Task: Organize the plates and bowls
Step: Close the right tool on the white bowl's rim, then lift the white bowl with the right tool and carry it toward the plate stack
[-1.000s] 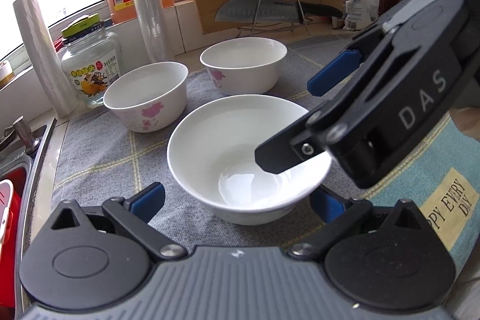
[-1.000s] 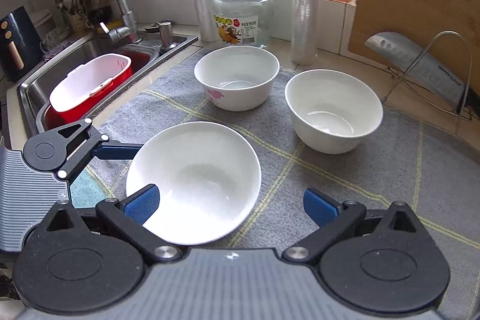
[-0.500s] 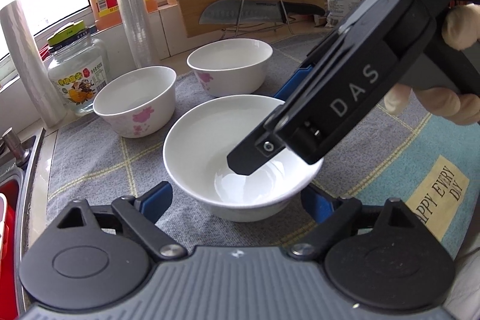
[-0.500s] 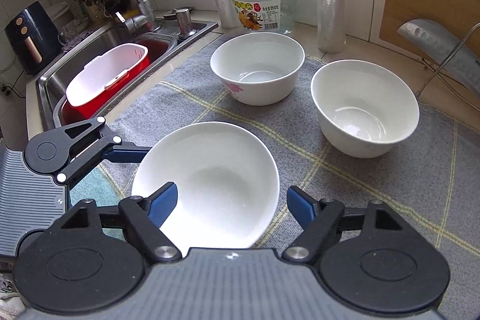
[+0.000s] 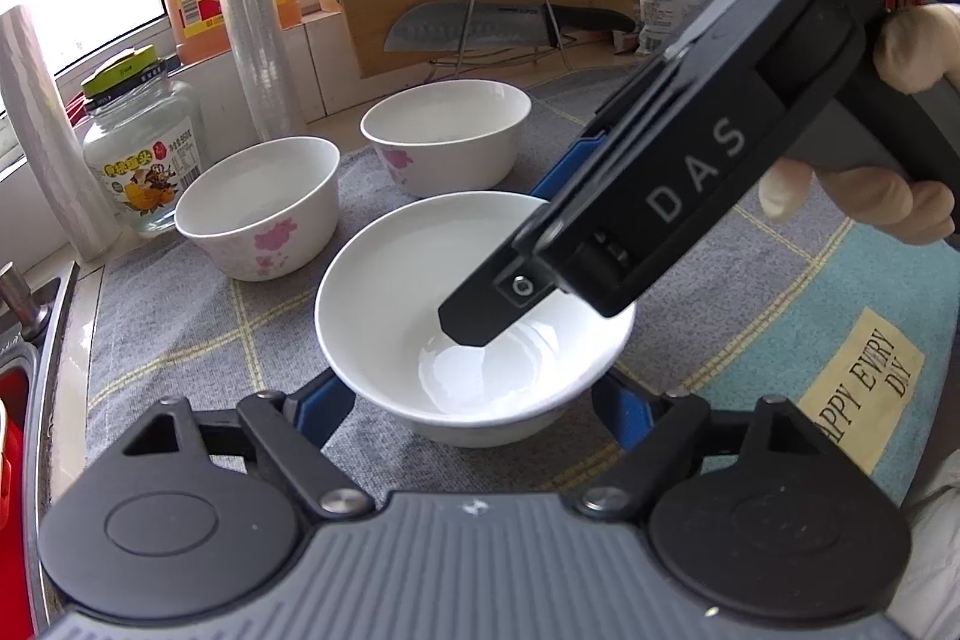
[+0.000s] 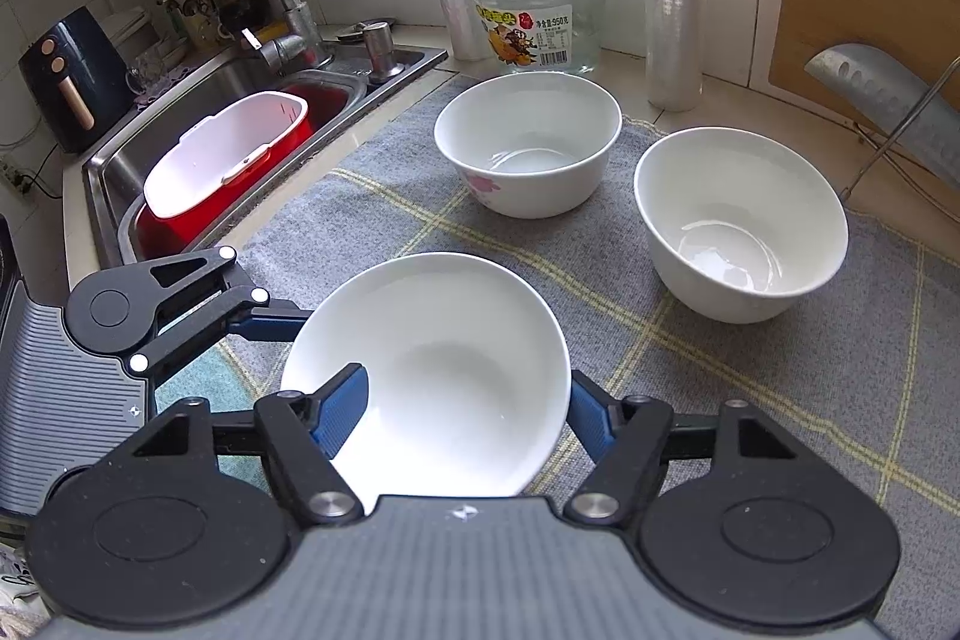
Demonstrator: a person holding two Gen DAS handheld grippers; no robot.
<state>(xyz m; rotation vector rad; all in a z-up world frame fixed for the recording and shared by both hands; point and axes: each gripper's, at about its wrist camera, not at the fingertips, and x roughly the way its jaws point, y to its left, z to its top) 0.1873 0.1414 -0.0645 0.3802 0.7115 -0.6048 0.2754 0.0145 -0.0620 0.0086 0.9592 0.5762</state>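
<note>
Bowl [image 6: 444, 370] nearest the counter's edge sat on the grey mat [image 6: 750, 400], straddled by both tongs; left gripper [image 5: 474, 415] and right gripper [image 6: 462, 409] were closing on opposite rims, pads not yet clearly pressing, presumably to lift it toward the two flowered bowls [image 6: 528, 142] behind.

On the mat [image 6: 540, 280], the near bowl [image 6: 432, 370] sits at six o'clock; two bowls [image 6: 528, 142] [image 6: 741, 220] stand behind at twelve and two; sink [image 6: 240, 112] at ten.
</note>
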